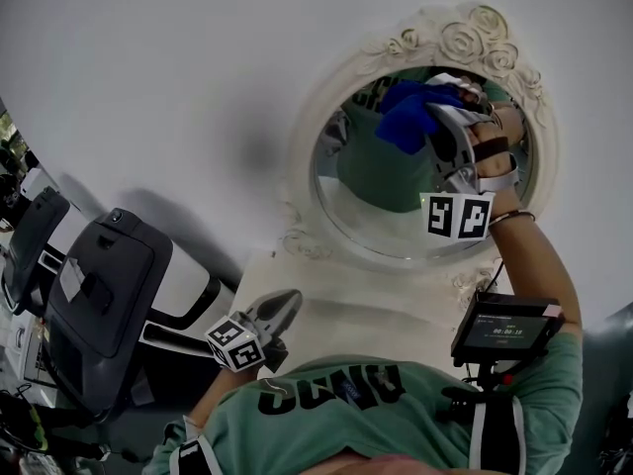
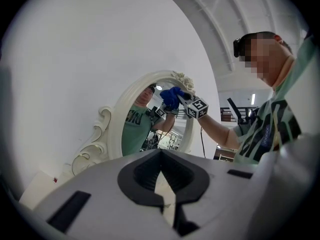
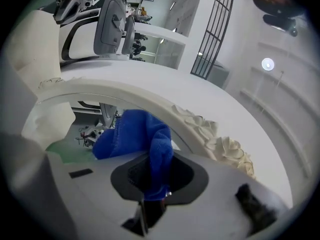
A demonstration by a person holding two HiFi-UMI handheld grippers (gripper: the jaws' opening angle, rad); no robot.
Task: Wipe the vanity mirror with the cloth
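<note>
An oval vanity mirror [image 1: 391, 201] in an ornate white frame [image 1: 465, 33] leans against the white wall. My right gripper [image 1: 443, 117] is raised to the upper part of the glass and is shut on a blue cloth [image 1: 407, 112], which presses against the mirror. In the right gripper view the cloth [image 3: 137, 134] bunches between the jaws [image 3: 156, 186], just under the carved frame top [image 3: 212, 134]. My left gripper [image 1: 285, 307] hangs low in front of the chest, away from the mirror, shut and holding nothing. In the left gripper view [image 2: 162, 186] the mirror [image 2: 142, 131] and the cloth [image 2: 171, 96] lie ahead.
The mirror stands on a white vanity top [image 1: 366, 315]. A black and white exercise machine [image 1: 99, 285] stands to the left. A small screen device [image 1: 509, 330] hangs on the person's right side. The plain white wall [image 1: 178, 87] fills the upper left.
</note>
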